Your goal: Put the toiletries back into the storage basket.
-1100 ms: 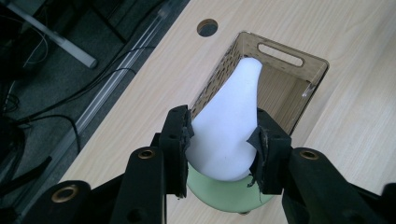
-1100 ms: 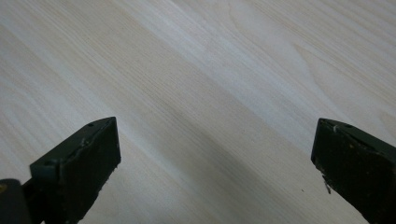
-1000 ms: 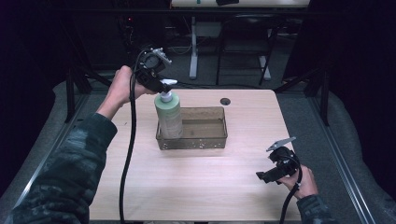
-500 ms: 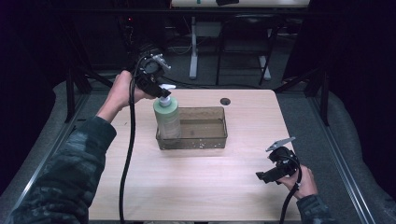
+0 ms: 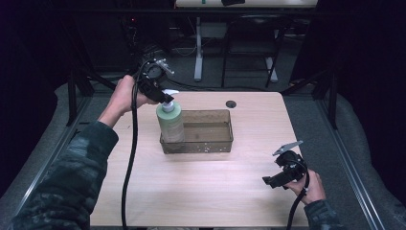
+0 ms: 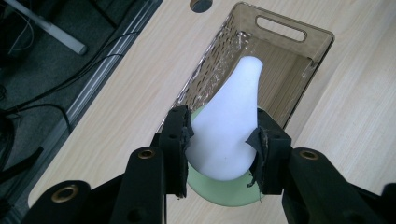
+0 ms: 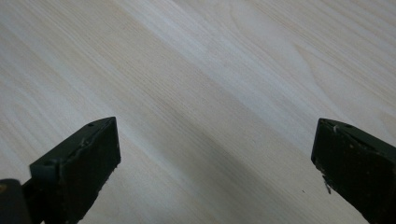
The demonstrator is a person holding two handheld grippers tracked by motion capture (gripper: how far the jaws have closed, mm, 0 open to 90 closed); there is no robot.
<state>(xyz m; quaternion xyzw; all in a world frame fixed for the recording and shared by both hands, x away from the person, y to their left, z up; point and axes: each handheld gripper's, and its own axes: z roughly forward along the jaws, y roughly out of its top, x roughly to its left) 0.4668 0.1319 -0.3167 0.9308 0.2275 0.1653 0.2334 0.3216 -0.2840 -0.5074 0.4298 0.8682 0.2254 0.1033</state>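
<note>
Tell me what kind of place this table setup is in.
Probably a lab or recording workspace, not a home: a bare light wooden table with a round cable hole, dark curtains around it, and cables trailing over grey floor beside a white desk leg behind.

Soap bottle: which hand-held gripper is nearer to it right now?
Left. The left hand-held gripper is clamped on the white pump head of the soap bottle, at the left end of the bin. The right hand-held gripper is open over bare table, near the front right corner.
</note>
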